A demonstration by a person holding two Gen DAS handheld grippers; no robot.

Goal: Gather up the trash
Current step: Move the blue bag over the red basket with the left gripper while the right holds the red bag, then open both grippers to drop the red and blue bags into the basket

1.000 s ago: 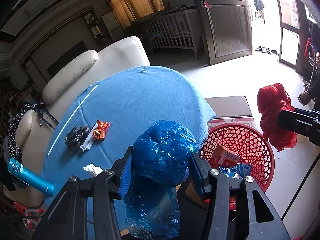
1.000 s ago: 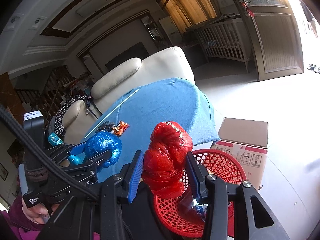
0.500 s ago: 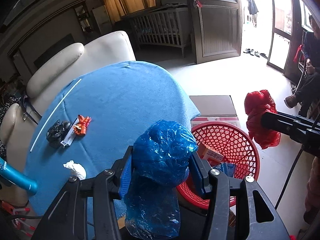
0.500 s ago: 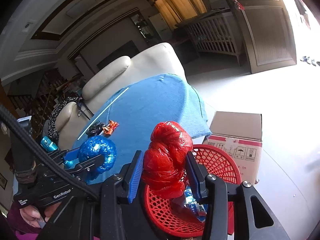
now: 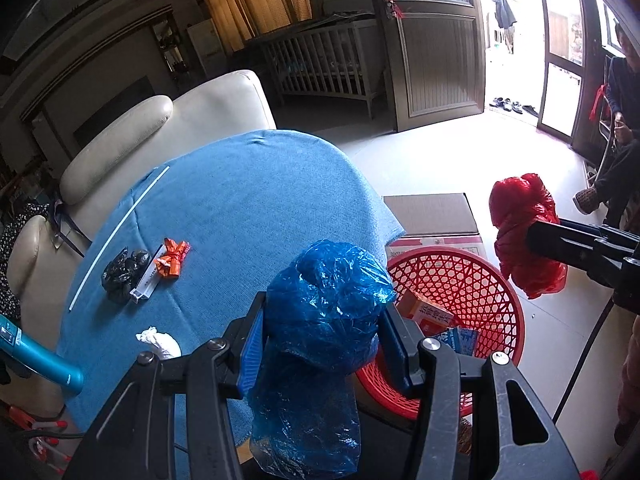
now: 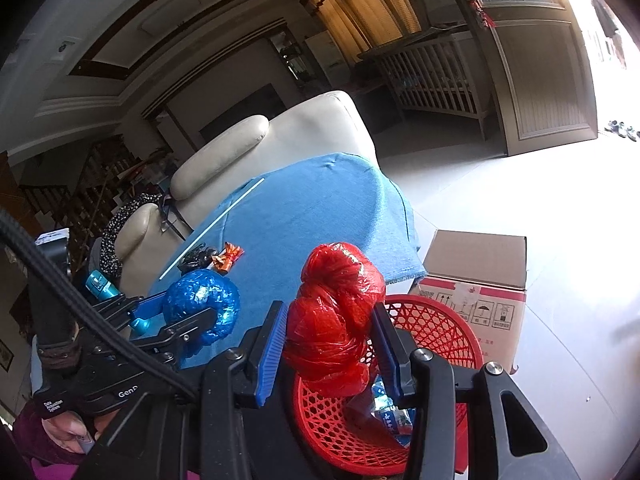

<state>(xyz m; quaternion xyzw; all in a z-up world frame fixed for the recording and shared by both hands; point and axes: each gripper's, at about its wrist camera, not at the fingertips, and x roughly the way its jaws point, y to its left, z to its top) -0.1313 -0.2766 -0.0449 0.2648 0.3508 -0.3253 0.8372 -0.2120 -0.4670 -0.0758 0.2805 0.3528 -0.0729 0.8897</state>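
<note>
Left wrist view: the left gripper (image 5: pixel 322 344) pinches a blue plastic bag (image 5: pixel 320 320) between its two blue pads. The bag is scrunched into a ball, and a loose tail hangs down below the jaws. It sits at the near edge of the blue cloth (image 5: pixel 248 208), just left of the red basket (image 5: pixel 492 300) on the floor.

To the right, the right gripper (image 6: pixel 332 344) pinches a red plastic bag (image 6: pixel 336 308) in the same way, above the basket (image 6: pixel 440 328).

Both bags look very light, soft and crinkly. They squash when squeezed and may be a bit slippery, so the fat middle of the ball is the best spot to hold. They will likely float down slowly when let go.

More trash lies on the far left of the cloth: a black wad (image 5: pixel 122 272), an orange wrapper (image 5: pixel 174 258) and a white tissue (image 5: pixel 158 342). A brown box (image 6: pixel 476 276) stands behind the basket.
</note>
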